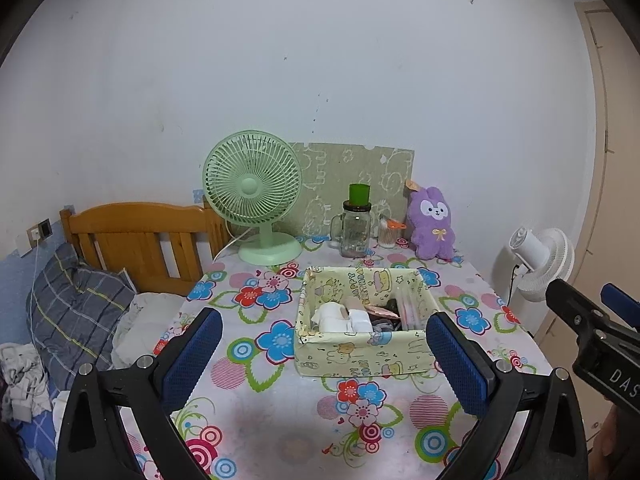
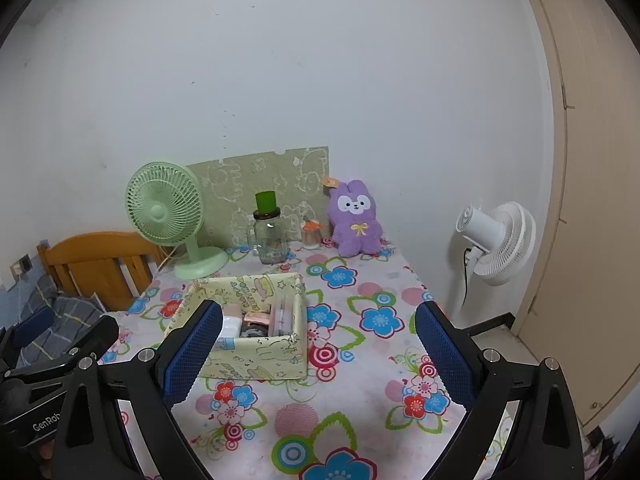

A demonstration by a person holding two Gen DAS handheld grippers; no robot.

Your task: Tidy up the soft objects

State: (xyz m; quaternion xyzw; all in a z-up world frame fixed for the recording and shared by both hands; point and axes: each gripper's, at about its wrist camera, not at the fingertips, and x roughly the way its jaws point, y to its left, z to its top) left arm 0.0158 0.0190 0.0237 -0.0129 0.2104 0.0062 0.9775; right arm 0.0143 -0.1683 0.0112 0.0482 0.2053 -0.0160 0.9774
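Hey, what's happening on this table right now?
A person holds two tongs over a flowered table, tidying soft things. Both the left tongs and right tongs are open and empty, touching nothing. A purple plush sits upright at the back by the wall; a box of small items stands mid-table.

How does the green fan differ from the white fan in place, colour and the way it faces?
The green fan stands on the table, near the bed; the white fan stands beside the table, off it. The green fan faces the cameras; the white fan faces away, its motor housing toward us. Both have round grilles.
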